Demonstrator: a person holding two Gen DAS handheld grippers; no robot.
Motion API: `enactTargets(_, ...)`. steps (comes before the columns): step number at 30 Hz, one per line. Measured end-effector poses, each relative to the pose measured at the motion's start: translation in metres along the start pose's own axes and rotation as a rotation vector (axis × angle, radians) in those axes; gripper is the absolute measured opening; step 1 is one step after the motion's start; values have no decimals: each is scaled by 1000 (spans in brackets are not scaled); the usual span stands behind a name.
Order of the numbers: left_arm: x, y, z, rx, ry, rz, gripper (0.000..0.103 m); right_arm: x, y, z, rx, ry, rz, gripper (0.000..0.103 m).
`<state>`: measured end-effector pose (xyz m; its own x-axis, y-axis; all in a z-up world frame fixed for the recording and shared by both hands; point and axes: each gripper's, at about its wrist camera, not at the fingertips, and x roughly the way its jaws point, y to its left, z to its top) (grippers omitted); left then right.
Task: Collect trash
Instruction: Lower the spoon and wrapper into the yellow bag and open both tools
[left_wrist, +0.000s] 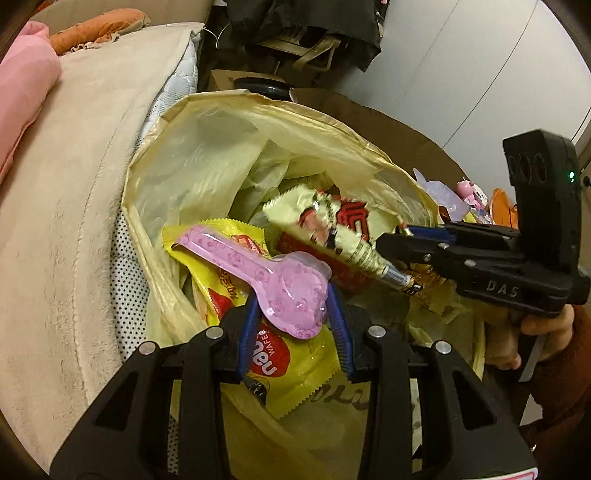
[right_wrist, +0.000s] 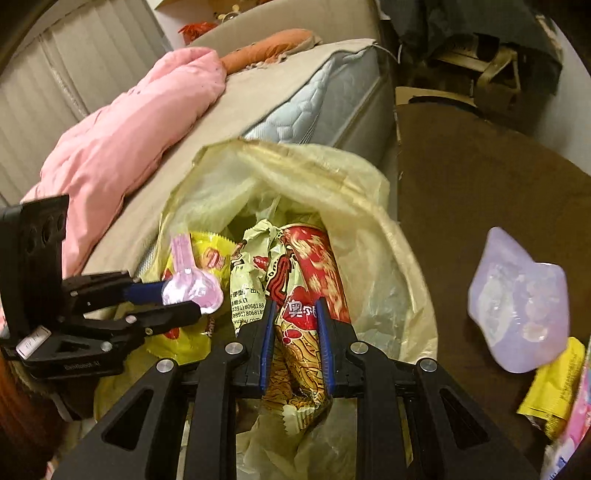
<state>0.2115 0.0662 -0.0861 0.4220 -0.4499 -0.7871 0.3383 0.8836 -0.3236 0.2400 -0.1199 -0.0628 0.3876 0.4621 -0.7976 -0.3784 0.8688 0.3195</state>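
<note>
A glossy pink plastic blister shell (left_wrist: 275, 286), keyhole-shaped, is clamped in the left gripper (left_wrist: 293, 317) at lower centre. A crinkled foil snack wrapper (right_wrist: 299, 332) is pinched by the right gripper (right_wrist: 295, 325). Both are held over the thin yellowish trash bag (left_wrist: 192, 147).

I see a thin, pale yellow plastic trash bag (left_wrist: 207, 155), translucent and crinkled with a soft sheen. My left gripper (left_wrist: 293, 317) is matt black hard plastic with bright metal pins; its fingers (left_wrist: 248, 332) carry ribbed blue pads. Between them is a glossy pink moulded plastic blister (left_wrist: 266, 280), semi-clear and embossed. My right gripper (right_wrist: 295, 332) has the same finish, and holds a shiny, creased foil snack wrapper (right_wrist: 295, 354). A glossy yellow wafer wrapper (left_wrist: 291, 365) lies in the bag. The bed (left_wrist: 74, 184) wears matt, fuzzy beige cloth. The desk (right_wrist: 461, 177) looks dark, smooth wood.
</note>
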Motion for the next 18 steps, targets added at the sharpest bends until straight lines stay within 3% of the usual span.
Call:
enactTargets(6, -9, 5, 0, -32, -16, -21, 38, -12, 2, -5, -14, -35, 5, 22)
enactTargets(7, -12, 8, 0, -39, -21, -21, 46, -16, 1, -6, -14, -45, 6, 26)
enactTargets(9, -20, 10, 2, -64, -43, -34, 50, -27, 3, -8, -21, -81, -4, 38)
enactTargets(11, -30, 12, 3, -87, -66, -41, 54, -36, 5, -9, -37, -110, -25, 41)
enactTargets(18, -66, -5, 2, -93, -151, 100, 55, -76, 3, -16, -26, -187, -67, 42)
